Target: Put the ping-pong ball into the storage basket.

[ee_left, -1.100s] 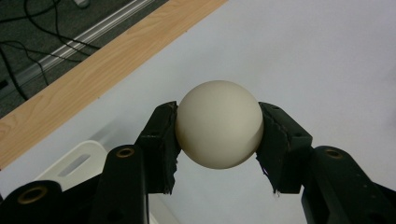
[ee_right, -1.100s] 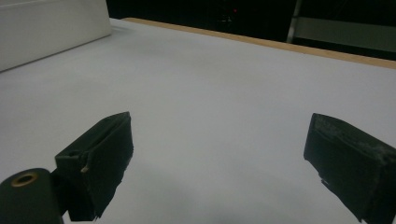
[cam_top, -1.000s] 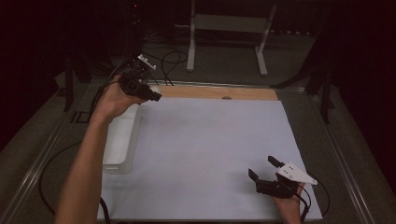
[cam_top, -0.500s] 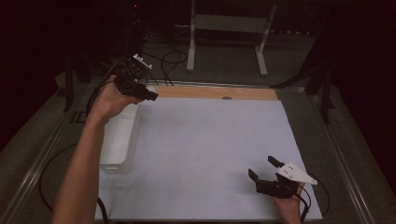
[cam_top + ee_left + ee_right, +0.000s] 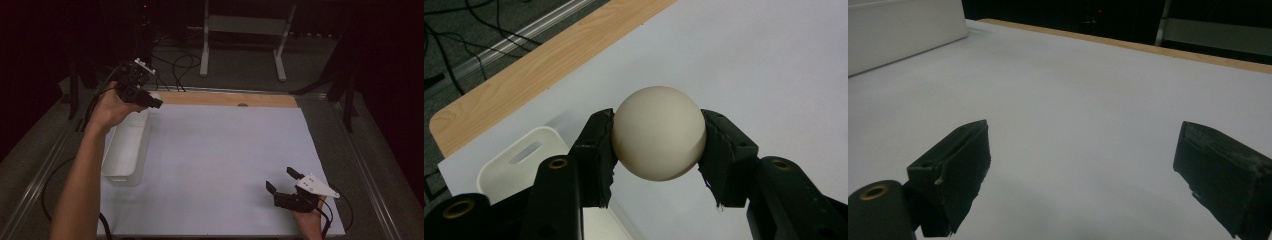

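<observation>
Cream-white ball [image 5: 659, 132], smooth and matte, clamped between the left gripper [image 5: 658, 150]'s two black jaws, one pad pressing each side, ball off the table. In the left gripper view the ball sits above the end of a white plastic bin [image 5: 519, 162] with a slot handle, and over the white table sheet [image 5: 749, 65]. Wooden table edge [image 5: 539, 70] runs beyond the bin, then a metal rail and dark cables on the floor.

High view: left gripper [image 5: 150, 100] raised at the far left of the table, over the far end of the white plastic bin [image 5: 125, 150], ball itself too small to make out there. Left hand [image 5: 110, 107] wraps the gripper body, bare forearm comes up from the bottom left. Bin lies lengthwise along the left edge of the sheet.

Right gripper [image 5: 282, 180] at near right corner of the sheet, low, well apart from the left one, grey three-cornered plate on top. Its jaws stand wide apart with nothing between them; in the right gripper view the right gripper [image 5: 1083, 170] frames bare white sheet, bin wall at top left.
</observation>
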`<state>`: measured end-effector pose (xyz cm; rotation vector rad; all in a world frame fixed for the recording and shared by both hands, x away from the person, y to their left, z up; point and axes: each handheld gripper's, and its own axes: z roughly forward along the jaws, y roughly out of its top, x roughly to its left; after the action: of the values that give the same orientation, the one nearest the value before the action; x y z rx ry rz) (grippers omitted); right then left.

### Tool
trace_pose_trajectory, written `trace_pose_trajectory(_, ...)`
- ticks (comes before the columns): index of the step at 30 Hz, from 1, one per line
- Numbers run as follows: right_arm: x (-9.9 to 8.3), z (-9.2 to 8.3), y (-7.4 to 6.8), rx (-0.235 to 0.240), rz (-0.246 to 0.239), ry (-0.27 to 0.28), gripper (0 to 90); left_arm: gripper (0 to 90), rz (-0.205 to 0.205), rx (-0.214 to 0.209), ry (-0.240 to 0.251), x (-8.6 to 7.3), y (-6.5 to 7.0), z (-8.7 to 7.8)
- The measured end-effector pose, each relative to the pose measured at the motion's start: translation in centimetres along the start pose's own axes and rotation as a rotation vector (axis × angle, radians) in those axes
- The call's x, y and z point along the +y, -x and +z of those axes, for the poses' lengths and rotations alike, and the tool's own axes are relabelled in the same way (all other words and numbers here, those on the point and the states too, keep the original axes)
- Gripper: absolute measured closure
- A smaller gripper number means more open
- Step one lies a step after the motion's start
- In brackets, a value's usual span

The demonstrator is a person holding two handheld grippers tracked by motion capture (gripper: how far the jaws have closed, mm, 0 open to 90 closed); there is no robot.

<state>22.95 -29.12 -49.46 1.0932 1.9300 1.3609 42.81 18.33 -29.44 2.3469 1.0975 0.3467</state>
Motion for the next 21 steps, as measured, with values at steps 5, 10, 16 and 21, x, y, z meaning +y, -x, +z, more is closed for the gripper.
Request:
trace_pose_trajectory(5,0.0,0.0,0.0,0.001,0.002,-0.002,7.7,51.4,-0.009,0.005,0.001,-0.4,-0.4,-0.2)
trace_pose_trajectory(10,0.0,0.0,0.0,0.002,0.001,-0.002,7.7,51.4,-0.017,0.009,0.002,-0.7,-0.7,-0.4)
trace_pose_trajectory(16,0.0,0.1,0.0,0.002,0.0,-0.003,7.7,51.4,-0.028,0.013,-0.001,-1.1,-1.1,-0.5)
trace_pose_trajectory(21,0.0,0.1,-0.1,0.002,0.001,-0.003,7.7,51.4,-0.036,0.017,-0.001,-1.5,-1.4,-0.6)
